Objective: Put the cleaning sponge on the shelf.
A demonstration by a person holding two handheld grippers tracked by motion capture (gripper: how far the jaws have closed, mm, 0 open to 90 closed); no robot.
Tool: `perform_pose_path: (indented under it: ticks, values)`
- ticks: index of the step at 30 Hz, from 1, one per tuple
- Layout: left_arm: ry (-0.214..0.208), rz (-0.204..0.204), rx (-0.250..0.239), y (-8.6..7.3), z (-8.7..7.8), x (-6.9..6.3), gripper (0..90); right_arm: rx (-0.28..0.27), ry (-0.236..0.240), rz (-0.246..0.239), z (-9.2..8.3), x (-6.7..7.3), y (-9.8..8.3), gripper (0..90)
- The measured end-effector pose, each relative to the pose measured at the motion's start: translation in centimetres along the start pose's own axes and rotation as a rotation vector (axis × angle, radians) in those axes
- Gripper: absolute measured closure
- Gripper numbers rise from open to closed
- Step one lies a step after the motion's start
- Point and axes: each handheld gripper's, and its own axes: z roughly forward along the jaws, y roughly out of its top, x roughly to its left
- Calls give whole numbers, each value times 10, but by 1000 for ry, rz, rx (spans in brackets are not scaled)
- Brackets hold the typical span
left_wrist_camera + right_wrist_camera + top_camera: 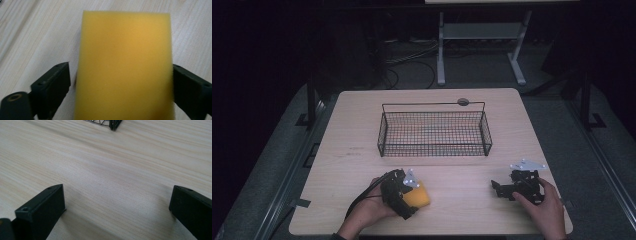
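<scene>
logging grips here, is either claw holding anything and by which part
Nothing is gripped yet: the yellow sponge lies between the left claw jaws, a gap showing at one long side. The right claw is open.

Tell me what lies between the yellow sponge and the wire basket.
Nothing: in the high view, bare wooden table separates the yellow sponge from the wire basket.

Bench (362, 150): basket (434, 131) at centre, towards the far edge. Sponge (418, 196) on bench near front edge, left of centre, between the left hand-held gripper (408, 200) jaws. Right hand-held gripper (501, 189) at front right, well apart from sponge.
</scene>
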Motion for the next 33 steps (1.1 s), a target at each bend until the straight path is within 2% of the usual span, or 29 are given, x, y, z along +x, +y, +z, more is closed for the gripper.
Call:
perform_pose_path:
  ticks: [2,7,11,24,29,31,33]
  values:
    - [-3,1,-4,0,0,0,134,0,0,0,0,0,0,0]
    - [-7,3,-3,0,0,0,149,0,0,0,0,0,0,0]
    - [-13,0,-9,0,-1,0,210,0,0,0,0,0,0,0]
    - [-26,-7,-11,-1,-3,2,224,0,0,0,0,0,0,0]
    - [-40,-25,-30,-1,-4,2,225,0,0,0,0,0,0,0]
    - [-41,-18,-28,0,-5,2,225,0,0,0,0,0,0,0]
    - [-50,-32,-41,0,-6,2,225,0,0,0,0,0,0,0]
